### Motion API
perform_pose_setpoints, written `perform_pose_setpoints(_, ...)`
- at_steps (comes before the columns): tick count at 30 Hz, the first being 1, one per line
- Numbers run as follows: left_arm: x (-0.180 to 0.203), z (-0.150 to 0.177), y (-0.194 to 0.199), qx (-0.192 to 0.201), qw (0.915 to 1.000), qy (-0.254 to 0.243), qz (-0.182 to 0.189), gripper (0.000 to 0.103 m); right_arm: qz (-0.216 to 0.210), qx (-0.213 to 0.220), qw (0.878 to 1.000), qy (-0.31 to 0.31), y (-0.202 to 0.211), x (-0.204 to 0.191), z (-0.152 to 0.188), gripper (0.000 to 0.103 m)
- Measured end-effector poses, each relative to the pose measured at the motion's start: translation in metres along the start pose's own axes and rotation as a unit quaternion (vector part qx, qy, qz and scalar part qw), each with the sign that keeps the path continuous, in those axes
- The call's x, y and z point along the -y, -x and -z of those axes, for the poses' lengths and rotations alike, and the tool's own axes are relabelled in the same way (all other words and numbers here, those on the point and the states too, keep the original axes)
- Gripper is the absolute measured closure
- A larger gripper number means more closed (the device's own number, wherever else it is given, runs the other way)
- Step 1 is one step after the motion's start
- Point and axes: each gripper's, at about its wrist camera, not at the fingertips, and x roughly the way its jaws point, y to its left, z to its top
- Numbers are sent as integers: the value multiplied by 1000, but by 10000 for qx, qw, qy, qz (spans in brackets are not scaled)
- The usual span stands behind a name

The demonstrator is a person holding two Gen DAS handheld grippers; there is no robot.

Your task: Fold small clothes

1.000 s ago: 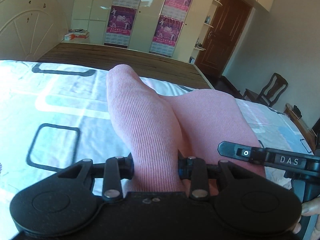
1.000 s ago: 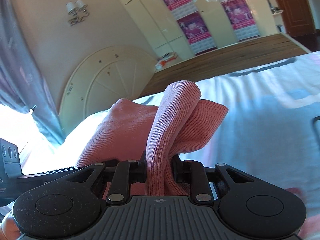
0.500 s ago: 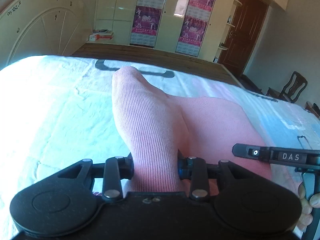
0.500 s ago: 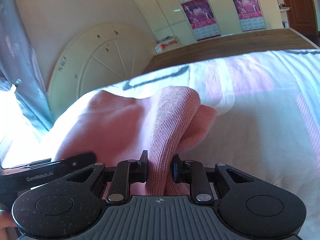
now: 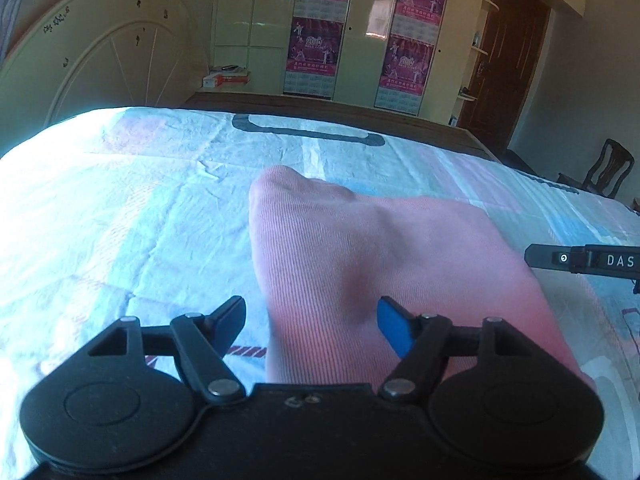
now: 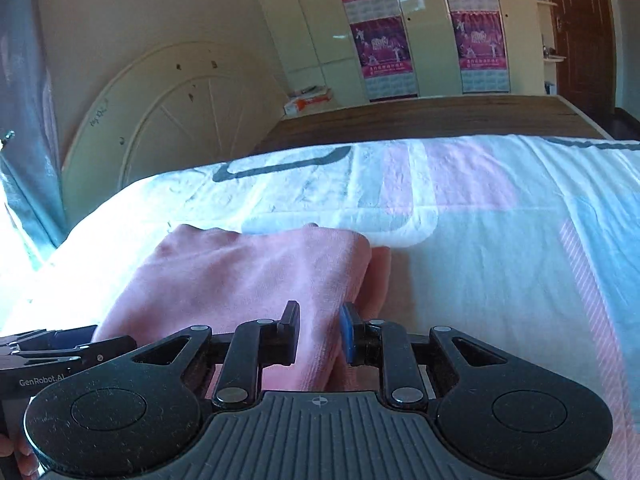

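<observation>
A pink ribbed garment (image 5: 360, 264) lies folded on the bed's patterned sheet (image 5: 120, 216). My left gripper (image 5: 312, 320) is open, its jaws wide apart on either side of the garment's near left corner, no longer pinching it. In the right wrist view the same pink garment (image 6: 240, 276) lies flat, and my right gripper (image 6: 318, 332) has its jaws parted with the garment's near right corner loose between them. The other gripper shows at the right edge of the left wrist view (image 5: 584, 260) and at the lower left of the right wrist view (image 6: 52, 356).
The white, blue and pink sheet (image 6: 480, 248) stretches ahead and to both sides. A cream arched headboard (image 5: 92, 72) stands at the left. Bare wooden bed boards (image 6: 432, 116), wardrobes with purple posters (image 5: 320, 28), a brown door (image 5: 504, 64) and a chair (image 5: 608, 168) lie beyond.
Both grippers lowered the pink garment onto the sheet and opened, letting go of the corners they were pinching. The raised folds have flattened.
</observation>
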Motion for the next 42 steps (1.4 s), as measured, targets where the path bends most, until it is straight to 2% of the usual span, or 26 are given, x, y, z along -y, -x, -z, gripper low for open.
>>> perform_pose_setpoints(4,4,19,19,-24,9999,-98,27,37,-164,69,9977,648,21,-33,15,81)
perform_pose_setpoints(7,12,29,11,-264,9995,-154,65,37,-257,-96,9956,896,19,-49,34,82)
perform_pose_setpoints(10,16,39,2,-356,9993,-107,-65,35,132,-351,9930,1122,6,-45,56,82)
perform_pose_setpoints(11,16,41,-2,-416,9990,-105,-81,35,265,-463,9924,1112,0,-38,62,82)
perform_pose_setpoints(12,16,43,-2,-471,9988,-86,-67,35,316,-535,9925,1049,-4,-31,67,92)
perform_pose_setpoints(14,17,43,2,-526,9986,-79,-82,35,354,-477,9939,924,-3,-21,69,102)
perform_pose_setpoints(17,18,46,15,-501,9987,-81,-66,36,416,-438,9947,832,7,-23,64,102)
perform_pose_setpoints(19,21,48,20,-490,9987,-124,-110,33,366,-362,9951,848,18,-28,67,102)
perform_pose_setpoints(22,24,52,15,-597,9978,-209,-213,33,593,-555,9894,1207,17,-32,84,102)
perform_pose_setpoints(26,28,52,17,-606,9974,-249,-299,32,560,-552,9926,922,19,-25,86,102)
perform_pose_setpoints(35,36,50,8,-733,9960,-346,-388,17,735,-601,9934,647,21,-26,94,100)
perform_pose_setpoints(39,32,49,2,-886,9953,-136,-360,1,760,-582,9938,572,21,-26,95,100)
perform_pose_setpoints(42,30,49,-3,-1018,9941,-24,-361,0,782,-592,9937,541,20,-27,95,99)
